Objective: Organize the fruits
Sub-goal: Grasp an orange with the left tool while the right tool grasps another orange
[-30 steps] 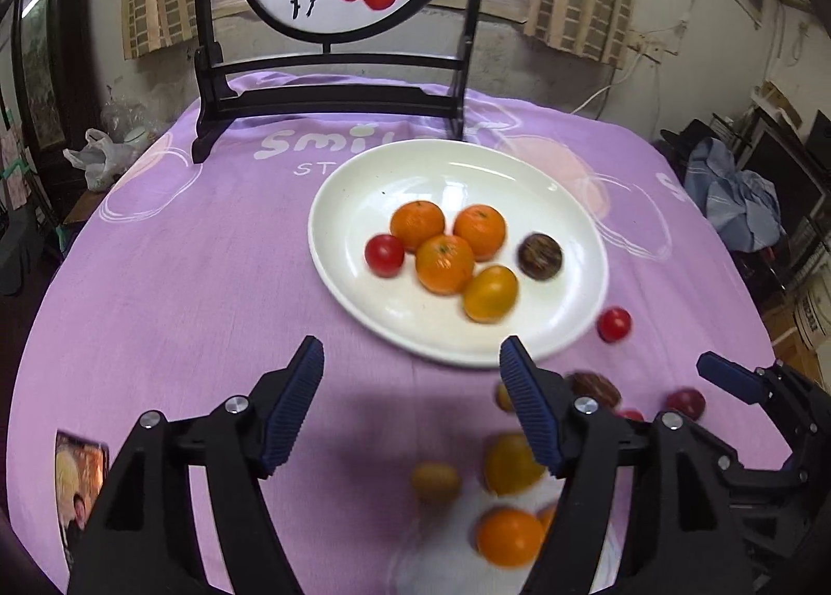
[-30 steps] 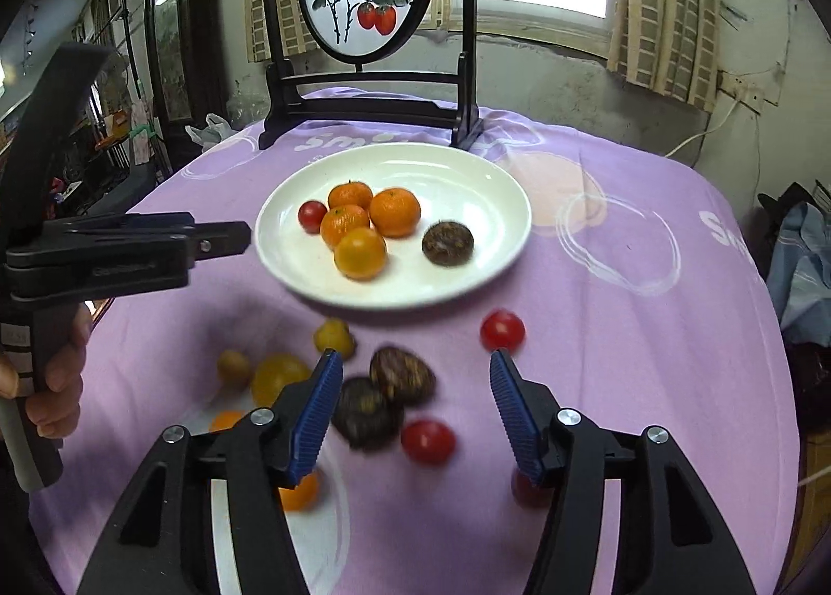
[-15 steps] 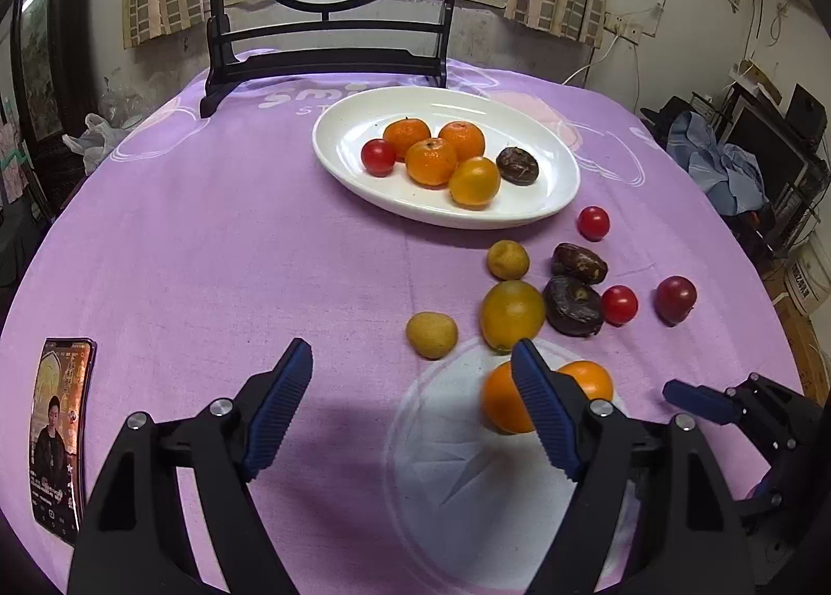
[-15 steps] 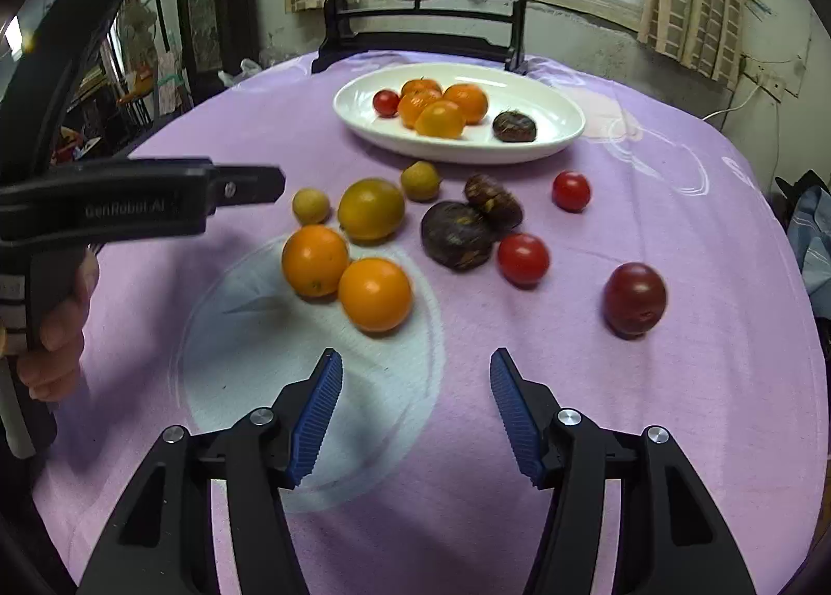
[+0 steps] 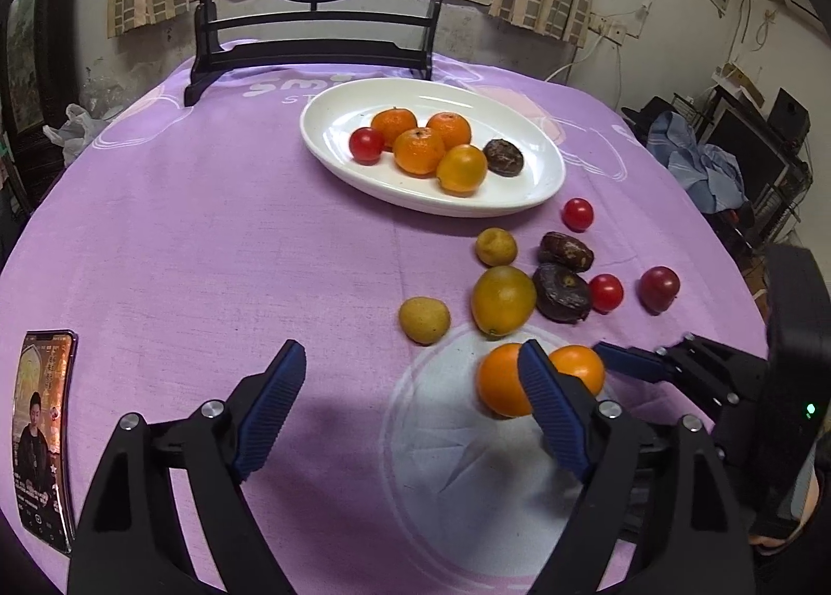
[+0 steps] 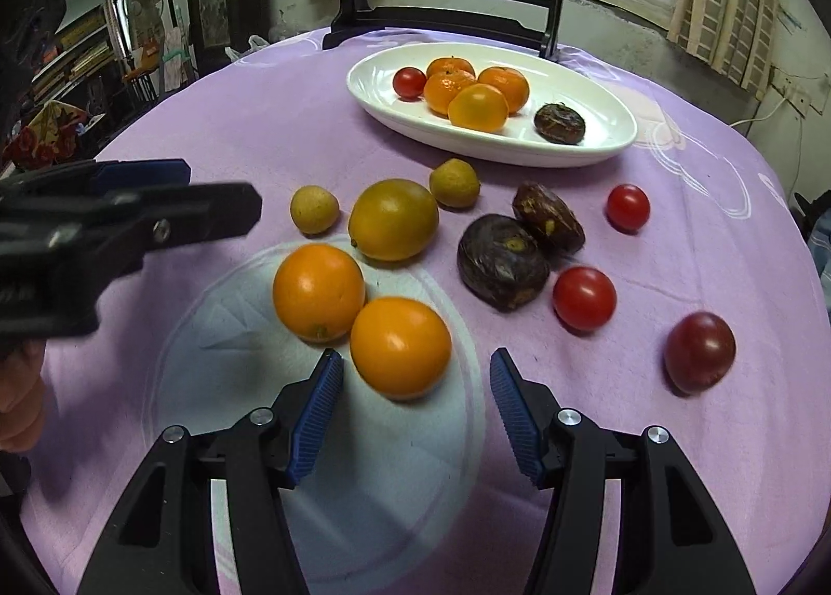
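A white oval plate [image 5: 540,179] [image 6: 613,138] at the far side holds several oranges, a red tomato and a dark fruit. Loose fruit lies on the purple cloth in front of it: two oranges [image 6: 400,346] [image 6: 318,289], a yellow-green citrus [image 6: 393,219], two small yellow fruits [image 6: 313,209], two dark fruits [image 6: 501,260], red tomatoes [image 6: 584,298] and a dark red one [image 6: 700,351]. My right gripper [image 6: 415,405] is open and empty, just short of the nearest orange. My left gripper [image 5: 410,400] is open and empty, left of the two oranges [image 5: 501,379].
A phone [image 5: 41,429] lies on the cloth at the near left. A black wooden stand with a round painted panel [image 5: 311,50] stands behind the plate. The left gripper's body [image 6: 104,221] shows at the left of the right wrist view.
Both grippers have drawn back from the plate toward the near side, then the right one closed in on the two loose oranges. Both stay open and empty.
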Demonstrator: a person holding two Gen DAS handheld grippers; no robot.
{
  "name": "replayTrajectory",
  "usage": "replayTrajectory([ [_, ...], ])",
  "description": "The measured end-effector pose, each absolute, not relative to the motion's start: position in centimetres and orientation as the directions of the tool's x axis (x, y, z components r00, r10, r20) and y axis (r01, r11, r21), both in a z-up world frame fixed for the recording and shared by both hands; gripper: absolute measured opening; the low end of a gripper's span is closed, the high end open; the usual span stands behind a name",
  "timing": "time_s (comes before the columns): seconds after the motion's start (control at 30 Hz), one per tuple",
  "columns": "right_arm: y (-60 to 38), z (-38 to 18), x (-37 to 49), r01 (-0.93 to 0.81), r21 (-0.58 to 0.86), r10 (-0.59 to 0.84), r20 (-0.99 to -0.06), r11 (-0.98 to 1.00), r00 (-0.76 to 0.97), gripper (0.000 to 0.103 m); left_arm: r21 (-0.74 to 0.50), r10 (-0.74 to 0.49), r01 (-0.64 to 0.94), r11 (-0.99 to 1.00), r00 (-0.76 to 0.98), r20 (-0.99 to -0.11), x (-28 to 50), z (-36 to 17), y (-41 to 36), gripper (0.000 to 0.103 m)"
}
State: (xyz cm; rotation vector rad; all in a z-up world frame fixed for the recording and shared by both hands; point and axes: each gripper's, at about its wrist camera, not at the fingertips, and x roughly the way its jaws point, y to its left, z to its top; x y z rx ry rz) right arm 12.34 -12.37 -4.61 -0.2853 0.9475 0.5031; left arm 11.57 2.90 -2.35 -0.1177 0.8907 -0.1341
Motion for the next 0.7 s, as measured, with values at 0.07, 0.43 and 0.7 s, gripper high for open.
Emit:
replayTrajectory([
  [0.07, -12.1, -4.6, 12.7, -0.54, -0.017, 0.291, -0.827, 0.842, 0.48, 0.043, -0.177, -0.186, 0.076, 0.981, 0.605, -0.774, 11.7, -2.6, 2.8, 0.083],
  [0.43, -15.4, -3.6, 11.2, -0.475, 0.009, 0.287, -0.807, 0.88, 0.516, 0.036, -0.196, -0.227, 0.117, 0.974, 0.573, -0.788, 11.3, -3.6, 1.3, 0.083],
  [0.7, -18.3, -3.8, 9.4, -0.43, 0.036, 0.285, -0.797, 0.902, 0.532, 0.036, -0.13, -0.193, 0.152, 0.98, 0.553, -0.811, 10.9, -4.2, -1.3, 0.083],
])
